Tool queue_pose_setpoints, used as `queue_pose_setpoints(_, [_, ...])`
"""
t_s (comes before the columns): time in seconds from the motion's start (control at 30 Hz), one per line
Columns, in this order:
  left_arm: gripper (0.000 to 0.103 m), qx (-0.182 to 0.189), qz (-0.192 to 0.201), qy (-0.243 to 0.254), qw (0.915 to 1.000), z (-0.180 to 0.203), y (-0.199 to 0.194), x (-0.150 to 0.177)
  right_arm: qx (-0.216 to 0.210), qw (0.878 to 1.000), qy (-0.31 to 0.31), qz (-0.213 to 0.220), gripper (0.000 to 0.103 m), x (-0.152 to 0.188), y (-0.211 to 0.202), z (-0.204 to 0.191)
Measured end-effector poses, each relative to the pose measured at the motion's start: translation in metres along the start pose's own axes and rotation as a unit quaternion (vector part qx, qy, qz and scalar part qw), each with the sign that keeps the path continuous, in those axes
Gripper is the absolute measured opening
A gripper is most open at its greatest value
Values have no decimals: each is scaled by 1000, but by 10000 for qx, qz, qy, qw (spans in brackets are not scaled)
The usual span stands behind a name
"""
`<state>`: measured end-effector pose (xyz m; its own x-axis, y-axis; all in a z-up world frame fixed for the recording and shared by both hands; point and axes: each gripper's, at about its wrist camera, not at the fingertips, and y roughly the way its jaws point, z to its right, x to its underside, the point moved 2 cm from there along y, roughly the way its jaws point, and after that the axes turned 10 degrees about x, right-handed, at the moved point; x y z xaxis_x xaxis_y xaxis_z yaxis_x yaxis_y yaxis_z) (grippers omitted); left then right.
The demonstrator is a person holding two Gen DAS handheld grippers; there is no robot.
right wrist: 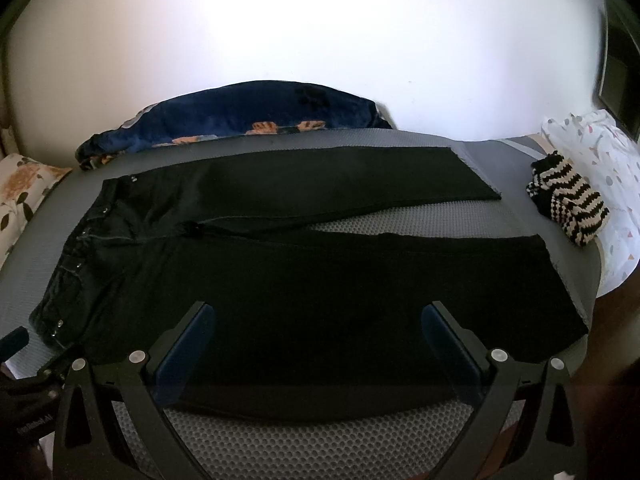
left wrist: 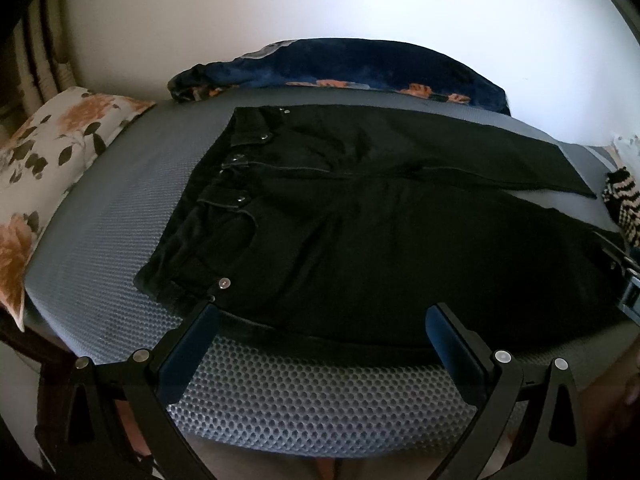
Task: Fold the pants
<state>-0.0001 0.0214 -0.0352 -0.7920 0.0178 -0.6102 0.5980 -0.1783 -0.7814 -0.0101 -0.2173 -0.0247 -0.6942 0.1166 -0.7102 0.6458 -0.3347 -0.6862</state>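
1. Black pants lie flat, unfolded, on the grey mattress, legs spread apart.
2. Left gripper: jaws wide, empty, near the waistband.
3. Right gripper: jaws wide, empty, over the near leg.

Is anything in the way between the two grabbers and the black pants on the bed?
No. The black denim pants lie flat on the grey mesh mattress. The open left gripper and open right gripper sit right at the near edge. The striped knitted item lies off beside the leg ends.

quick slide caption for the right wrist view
Open right gripper poised at the near edge of black pants laid flat, legs apart, on a grey mattress.
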Motion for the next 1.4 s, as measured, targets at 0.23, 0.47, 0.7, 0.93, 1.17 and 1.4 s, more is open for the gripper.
queue_pose_setpoints(0.23, [103, -32, -11, 38, 10000, 0, 1, 1, -15, 10000, 0, -2, 102, 0, 0, -1])
queue_pose_setpoints(0.47, [103, -74, -20, 48, 10000, -1, 1, 0, -8, 10000, -4, 10, 102, 0, 0, -1])
queue_pose_setpoints(0.7, [103, -95, -13, 58, 9999, -2, 1, 0, -9, 10000, -9, 8, 102, 0, 0, -1])
queue_pose_setpoints(0.93, [103, -127, 3, 105, 9999, -1, -1, 0, -6, 10000, -6, 8, 102, 0, 0, -1])
queue_pose_setpoints(1.17, [103, -165, -6, 113, 9998, -2, -4, -2, -6, 10000, -7, 4, 102, 0, 0, -1])
queue_pose_setpoints(1.4, [103, -134, 4, 115, 9998, -5, -7, -9, -55, 9999, 33, 107, 102, -2, -3, -1])
